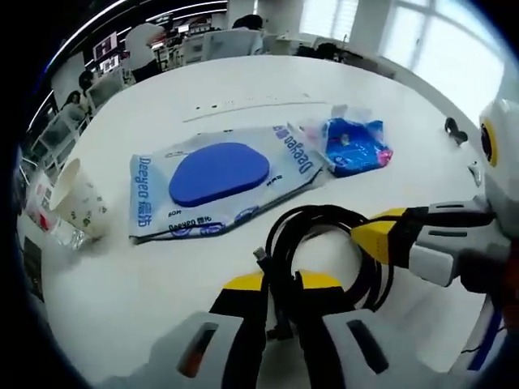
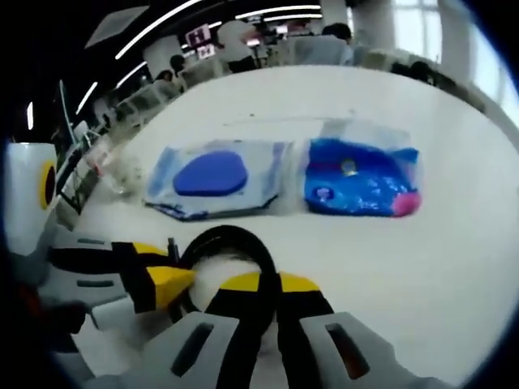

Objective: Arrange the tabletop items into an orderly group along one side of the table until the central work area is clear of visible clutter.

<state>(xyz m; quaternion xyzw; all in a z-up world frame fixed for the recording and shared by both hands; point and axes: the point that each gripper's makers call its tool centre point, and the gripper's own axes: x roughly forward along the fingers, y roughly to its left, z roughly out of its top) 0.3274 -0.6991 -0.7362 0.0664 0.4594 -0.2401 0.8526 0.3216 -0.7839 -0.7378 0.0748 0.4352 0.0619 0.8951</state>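
Cable [image 1: 324,243], a black coil, lies on the white surface [image 1: 243,89] near its front edge, pinched by both tools. The left hand-held gripper [image 1: 281,293] rises from below, jaws narrow, clamped on the coil's near strands. The right hand-held gripper [image 2: 258,292] reaches in from the other side, jaws likewise closed on the loop; its yellow tip overlaps the coil in the left gripper view. Beyond lie a wipes pack [image 1: 219,182] and a blue bag [image 1: 353,146], side by side, with a paper cup [image 1: 81,198] further left. The cable's ends are hard to make out; the bag's print is blurred.
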